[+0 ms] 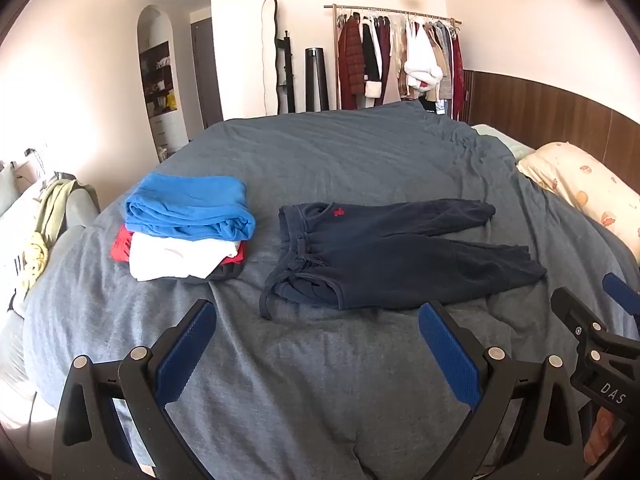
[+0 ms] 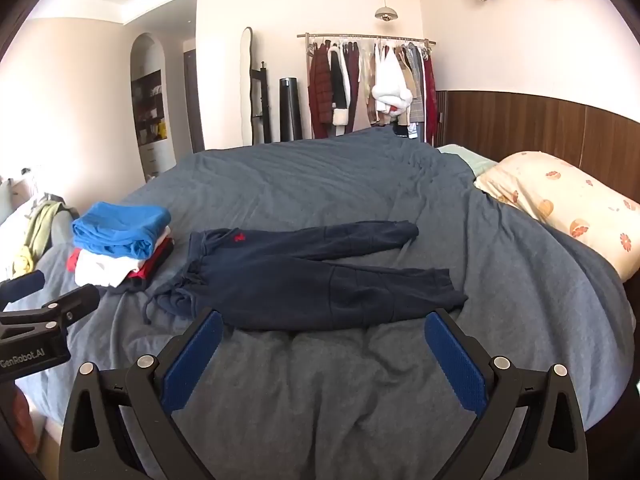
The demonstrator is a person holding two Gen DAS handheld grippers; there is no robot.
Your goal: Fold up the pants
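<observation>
From your left wrist view, the pants (image 1: 400, 256) lie flat and unfolded on the bed (image 1: 320, 380), waistband toward the pile of folded clothes (image 1: 188, 224), legs running right. Your left gripper (image 1: 316, 344) gapes wide, empty.

From your right wrist view, same layout; no fold is started. Your right gripper (image 2: 324, 348) is wide, empty, just short of the near leg.

One pair of navy pants (image 2: 304, 276) lies spread on one bed (image 2: 360, 400), showing two legs and one small red emblem (image 2: 239, 237). One stack of folded clothes (image 2: 120, 248) sits beside it, with four layers visible: blue, white, red, and a dark one at the bottom. One floral pillow (image 2: 560, 208) rests at the bed's right edge. Two grippers are in view, the left gripper (image 1: 318, 350) and the right gripper (image 2: 324, 354). One clothes rack (image 2: 368, 84) stands by the far wall.
</observation>
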